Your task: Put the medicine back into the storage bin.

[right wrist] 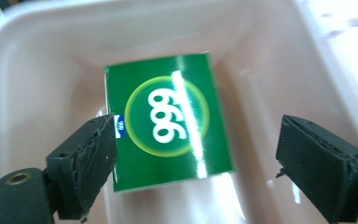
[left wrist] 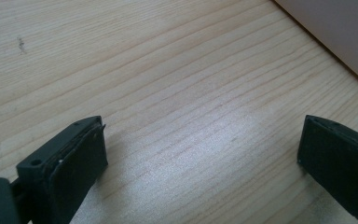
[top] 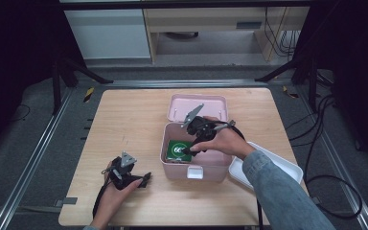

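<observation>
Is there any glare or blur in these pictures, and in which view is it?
In the right gripper view, a bright streak of glare crosses the green packet, and the pink box wall looks washed out at the upper right. In the left gripper view, the table has a soft sheen between the jaws. In the high view, the surroundings are dark, the table evenly lit.

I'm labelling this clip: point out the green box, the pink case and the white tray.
Glossy green cardboard box (right wrist: 168,123): right gripper view, its printed top face.
Pink plastic case (top: 194,171): high view, front wall.
White flat tray (top: 283,165): high view, bare surface.
</observation>
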